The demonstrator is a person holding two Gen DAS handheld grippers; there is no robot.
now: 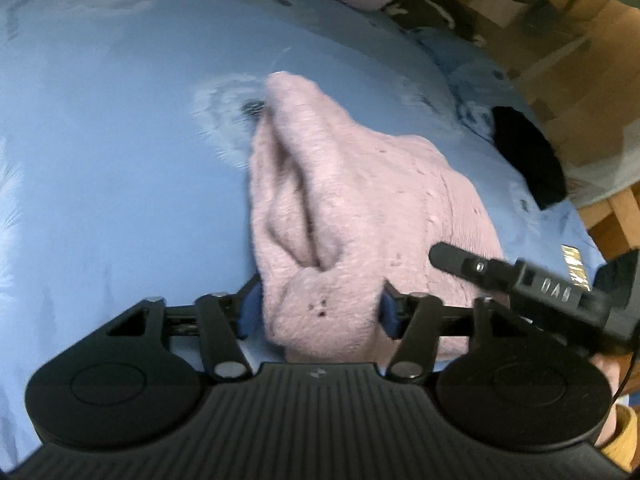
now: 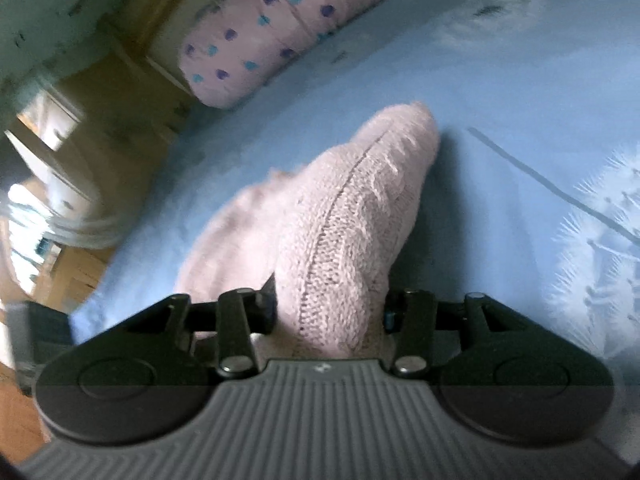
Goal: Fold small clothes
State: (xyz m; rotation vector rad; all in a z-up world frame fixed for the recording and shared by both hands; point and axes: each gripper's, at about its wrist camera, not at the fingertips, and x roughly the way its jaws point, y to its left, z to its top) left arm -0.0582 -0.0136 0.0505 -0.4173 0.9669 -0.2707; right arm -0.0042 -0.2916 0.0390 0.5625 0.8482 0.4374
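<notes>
A small pink knitted garment [image 1: 340, 208] is held up above a light blue bedsheet [image 1: 120, 160]. My left gripper [image 1: 320, 312] is shut on one bunched end of it, and the knit hangs away in folds. The right gripper shows in the left wrist view [image 1: 472, 264] as a black finger over the garment's right side. In the right wrist view my right gripper [image 2: 330, 312] is shut on the pink knitted garment [image 2: 352, 216], which stretches forward over the sheet [image 2: 500, 120]. The fingertips of both are hidden by the knit.
A pink pillow with blue and purple dots [image 2: 280, 28] lies at the bed's far edge. A black cloth [image 1: 528, 156] lies at the right edge of the bed. Wooden floor and furniture [image 2: 80, 128] lie beyond the bed.
</notes>
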